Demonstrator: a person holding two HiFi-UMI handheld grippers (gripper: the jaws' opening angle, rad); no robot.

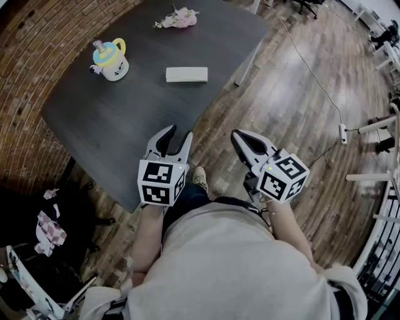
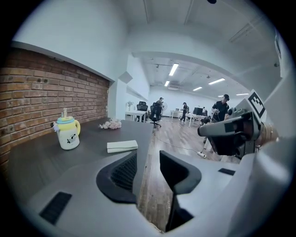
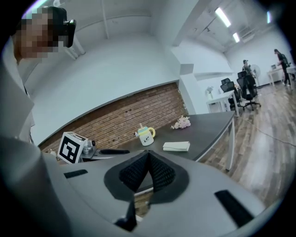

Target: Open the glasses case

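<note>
Two things sit near the glasses case [image 1: 186, 75]: cup [image 1: 111, 60], flowers [image 1: 177, 18].

A white glasses case [image 1: 186, 74] is lying on the dark table [image 1: 119, 119], well apart from a lidded cup [image 1: 111, 60] and a flower sprig [image 1: 177, 18]. The left gripper [image 1: 178, 133] is hovering at the table's near edge with its jaws parted, and the right gripper [image 1: 239, 137] is hovering over the wooden floor [image 1: 294, 94].

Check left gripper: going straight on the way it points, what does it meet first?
Most likely the dark table, near its edge: the left gripper, jaws apart and empty, tilts slightly down along that edge. The white glasses case lies farther on, just left of the line. Depth is unclear.
</note>
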